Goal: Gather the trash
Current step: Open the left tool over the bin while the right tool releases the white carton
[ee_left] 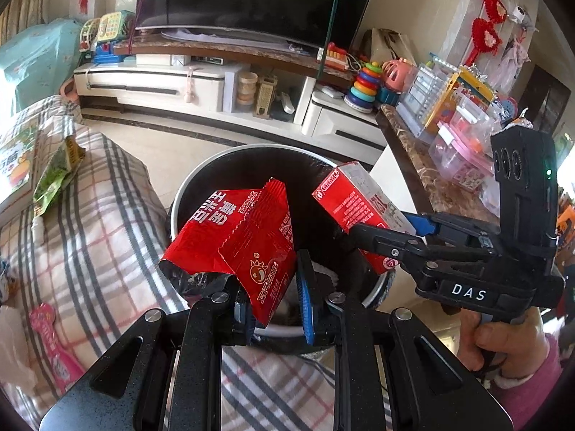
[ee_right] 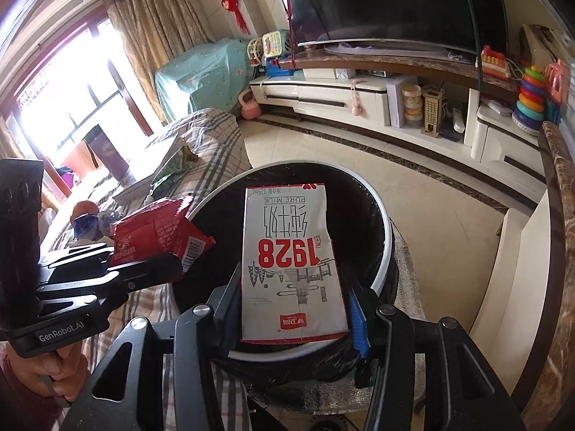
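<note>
I see the plaid-covered sofa [ee_left: 104, 222] carrying a green snack bag [ee_left: 57, 176], a book [ee_left: 16, 165] and a pink packet [ee_left: 54, 344].

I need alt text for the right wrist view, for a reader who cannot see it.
The right tongs grip a white milk carton above a black-lined trash bin. At left, the left tongs hold a red snack wrapper by the bin's edge.
</note>
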